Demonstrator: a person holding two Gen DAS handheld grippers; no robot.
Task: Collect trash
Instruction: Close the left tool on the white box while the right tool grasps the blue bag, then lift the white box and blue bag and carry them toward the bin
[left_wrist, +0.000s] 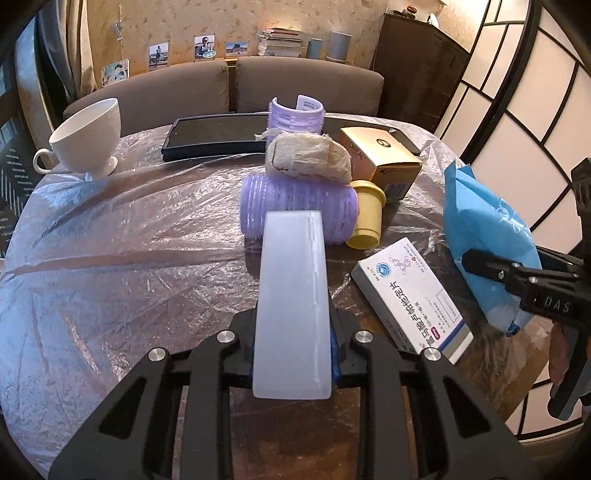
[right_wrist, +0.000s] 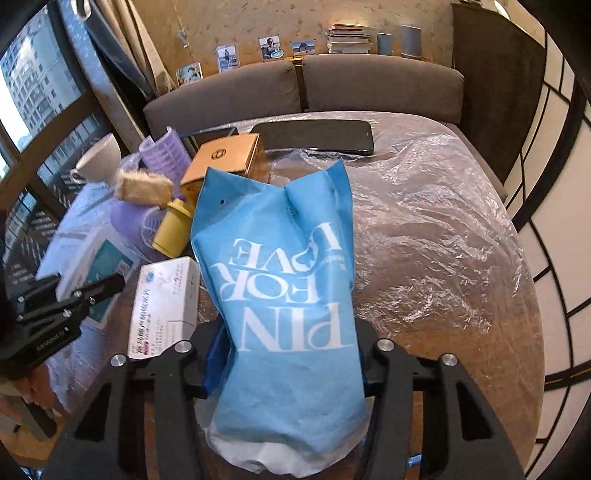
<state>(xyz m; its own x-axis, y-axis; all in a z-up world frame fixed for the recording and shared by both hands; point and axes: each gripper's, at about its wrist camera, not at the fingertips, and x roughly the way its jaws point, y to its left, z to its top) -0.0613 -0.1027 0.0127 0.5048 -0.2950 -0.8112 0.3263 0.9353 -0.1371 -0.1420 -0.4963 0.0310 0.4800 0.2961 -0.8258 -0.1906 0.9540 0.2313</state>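
Left tongs (left_wrist: 291, 236): clenched, the two pale fingers (left_wrist: 291, 295) pressed flat together with nothing between them. Straight ahead of your tips, touching or nearly so, lies a purple hair roller (left_wrist: 295, 206), its long axis crosswise to your line of reach.

Right tongs (right_wrist: 288, 369): grasping the blue bag (right_wrist: 280, 280). The bag fills the gap between the black arms and runs lengthwise away from you, its mouth at the far end. The finger pads are hidden behind the fabric, so the contact points cannot be seen.

Loose items, outward from the left tongs, all on the plastic-covered worktop (left_wrist: 110, 258):
- crumpled fibrous wad (left_wrist: 310, 157) resting on top of the roller
- yellow cup (left_wrist: 365, 214), tilted, just beside the roller's right end
- white medicine box (left_wrist: 413, 295), flat, between the roller and the bag
- gold box (left_wrist: 380, 158), behind the yellow cup
- second purple roller (left_wrist: 295, 118), standing upright farther back
- white teacup (left_wrist: 88, 140), well apart to the left

Key relation: the bag's mouth points toward the cluster, and your left tongs are the nearer pair to every loose item.

Unclear: whether anything is already in the bag; a white bulge shows at its near end.
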